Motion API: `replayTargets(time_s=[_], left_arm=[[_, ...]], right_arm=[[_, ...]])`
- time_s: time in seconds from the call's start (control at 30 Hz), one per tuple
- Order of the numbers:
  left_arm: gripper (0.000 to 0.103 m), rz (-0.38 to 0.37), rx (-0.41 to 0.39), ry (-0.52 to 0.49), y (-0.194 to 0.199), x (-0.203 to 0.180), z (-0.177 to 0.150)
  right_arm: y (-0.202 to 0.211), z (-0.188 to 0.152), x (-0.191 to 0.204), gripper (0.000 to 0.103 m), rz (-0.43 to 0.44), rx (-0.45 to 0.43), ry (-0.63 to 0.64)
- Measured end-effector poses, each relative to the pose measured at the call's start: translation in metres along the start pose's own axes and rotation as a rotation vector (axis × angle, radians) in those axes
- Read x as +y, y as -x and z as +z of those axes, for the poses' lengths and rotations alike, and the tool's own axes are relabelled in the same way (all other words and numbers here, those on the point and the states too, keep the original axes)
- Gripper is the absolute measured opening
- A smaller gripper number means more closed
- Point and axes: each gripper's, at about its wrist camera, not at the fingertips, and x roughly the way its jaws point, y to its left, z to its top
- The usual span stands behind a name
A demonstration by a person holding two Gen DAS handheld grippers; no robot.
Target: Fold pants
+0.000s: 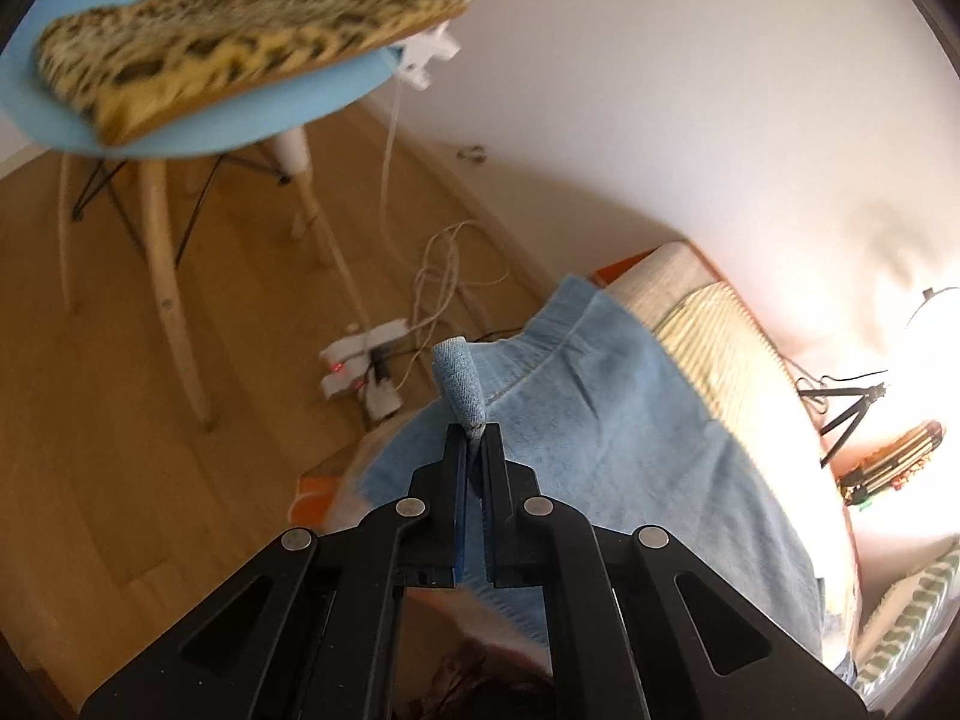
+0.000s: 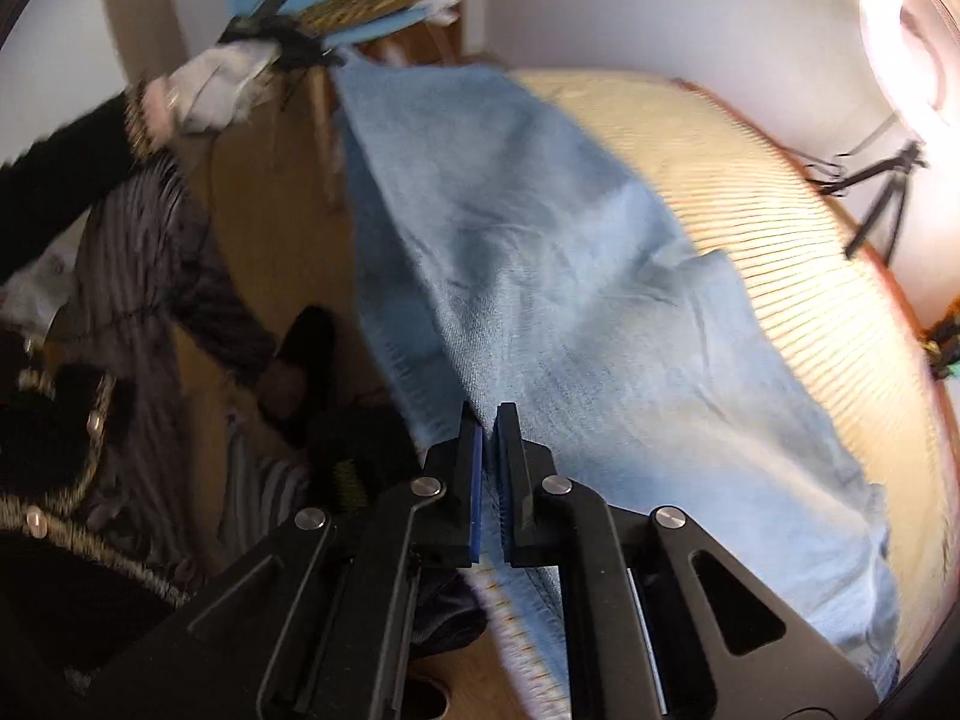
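Observation:
Light blue denim pants [image 1: 606,432] lie over a striped cream and green surface [image 1: 720,336]. My left gripper [image 1: 474,435] is shut on a pinched fold of the pants near the elastic waistband, and the fold sticks up between the fingertips. In the right wrist view the pants [image 2: 540,276] stretch from my right gripper [image 2: 491,420] up to the far left, partly lifted. My right gripper is shut on the near edge of the fabric. The left gripper [image 2: 270,30] shows far off, holding the other end.
A blue chair [image 1: 198,120] with a leopard-print cushion [image 1: 228,42] stands on the wood floor. A power strip and cables [image 1: 372,360] lie on the floor. A small tripod [image 1: 846,414] and a bright lamp [image 2: 906,42] are at the right. The person's dark clothing [image 2: 120,300] fills the left.

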Motion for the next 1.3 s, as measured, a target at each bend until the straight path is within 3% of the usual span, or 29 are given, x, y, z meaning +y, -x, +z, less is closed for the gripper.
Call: replayTargets(time_s=[0.2,0.37,0.5,0.57,0.7,0.77,0.87,1.07,1.3], left_arm=[[0.005,0.085,0.099,-0.017,-0.02,0.008,-0.008],[0.013,0.14,0.057,-0.013,-0.009,0.011,-0.005],[0.013,0.171,0.007,0.003,0.004,0.014,0.0],[0.013,0.17,0.0,-0.019,0.007,0.007,0.0],[0.014,0.132,-0.019,-0.103,0.012,-0.021,-0.003],[0.02,0.096,-0.024,-0.165,0.013,-0.045,-0.005],[0.022,0.052,-0.027,-0.241,0.015,-0.076,-0.01],[0.025,-0.068,-0.008,-0.396,0.015,-0.152,-0.03],[0.027,-0.194,0.034,-0.591,0.011,-0.237,-0.07]], right_arm=[[-0.039,-0.007,-0.005,0.005,0.011,0.079,-0.034],[-0.029,-0.007,-0.013,0.005,0.026,0.063,-0.065],[-0.017,-0.005,-0.013,0.021,0.017,0.04,-0.082],[-0.009,-0.004,-0.016,0.035,0.011,0.004,-0.117],[0.015,-0.009,-0.031,0.04,-0.028,-0.089,-0.244],[0.029,-0.018,-0.04,0.046,-0.057,-0.139,-0.334],[0.05,-0.042,-0.058,0.053,-0.121,-0.203,-0.487],[0.09,-0.113,-0.095,0.054,-0.277,-0.245,-0.78],[0.15,-0.231,-0.132,0.059,-0.481,-0.268,-1.155]])
